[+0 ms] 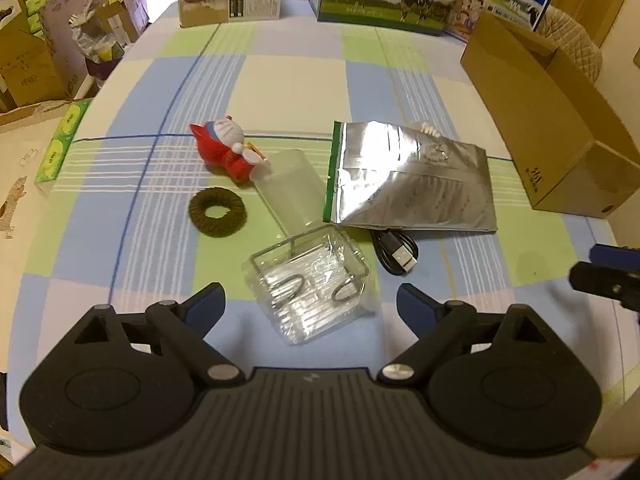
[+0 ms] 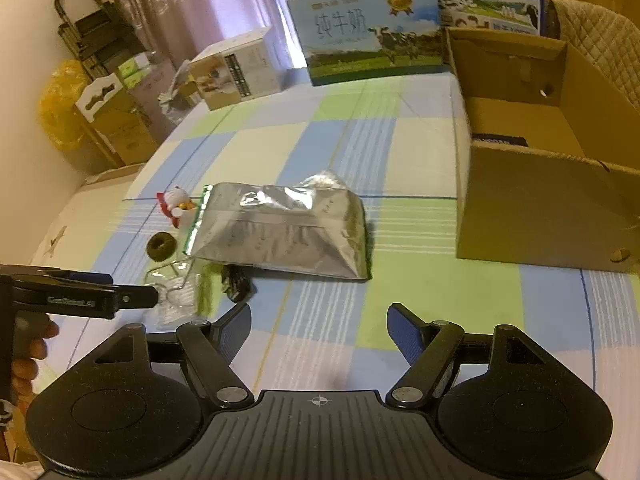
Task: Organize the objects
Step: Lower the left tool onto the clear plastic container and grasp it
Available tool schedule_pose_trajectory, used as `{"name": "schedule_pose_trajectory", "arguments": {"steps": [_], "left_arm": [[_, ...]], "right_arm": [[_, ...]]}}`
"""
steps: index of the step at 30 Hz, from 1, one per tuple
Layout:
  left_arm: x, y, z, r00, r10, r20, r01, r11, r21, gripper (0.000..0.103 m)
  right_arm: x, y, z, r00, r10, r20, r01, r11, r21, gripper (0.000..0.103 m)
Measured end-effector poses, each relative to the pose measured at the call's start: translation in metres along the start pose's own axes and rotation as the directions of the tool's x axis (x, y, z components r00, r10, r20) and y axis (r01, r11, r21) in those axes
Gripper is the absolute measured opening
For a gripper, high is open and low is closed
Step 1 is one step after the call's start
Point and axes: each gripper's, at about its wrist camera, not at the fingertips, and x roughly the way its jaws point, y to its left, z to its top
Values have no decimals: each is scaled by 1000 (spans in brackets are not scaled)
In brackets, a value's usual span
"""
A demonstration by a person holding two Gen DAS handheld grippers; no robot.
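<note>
Currently, in the left wrist view, the left gripper (image 1: pixel 310 300) hovers with its fingers spread wide apart and empty over the clear plastic box (image 1: pixel 308 280), which lies near the table's (image 1: pixel 292 76) near edge. To take the box well, lower squarely so that each finger passes outside one side wall, then close slowly: thin clear plastic probably flexes and could slip. Behind the box lie a translucent cup (image 1: pixel 290 190) on its side, a red-and-white figurine (image 1: pixel 230 148) and a brown ring (image 1: pixel 217 212), all toward the table's middle. A silver foil bag (image 1: pixel 412 178) lies just right of the cup, and a black USB cable (image 1: pixel 396 252) sticks out from beneath its near edge. The tool points forward and downward, centred on the box.

Next, in the right wrist view, the right gripper (image 2: pixel 318 332) is likewise spread open and empty, held low over bare tablecloth near the table's near edge, aimed at the foil bag. An open cardboard box (image 2: pixel 536 208) stands at the table's right edge, the likely container. A hand (image 2: pixel 28 356) holds the left tool at the frame's left. Keep the right tool clear while the left descends.
</note>
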Motion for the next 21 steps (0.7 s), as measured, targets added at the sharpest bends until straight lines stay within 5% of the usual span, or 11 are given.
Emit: {"name": "schedule_pose_trajectory", "arguments": {"steps": [14,21], "left_arm": [[54,-4,15,997,64,-32,-65,997,-35,92],[51,-3,10,997,73,5,-73,997,-26,78]], "right_arm": [[13,-19,14,1000,6,-8,-6,1000,12,72],[32,-11,41,999,33,30,-30,997,-72,72]]}}
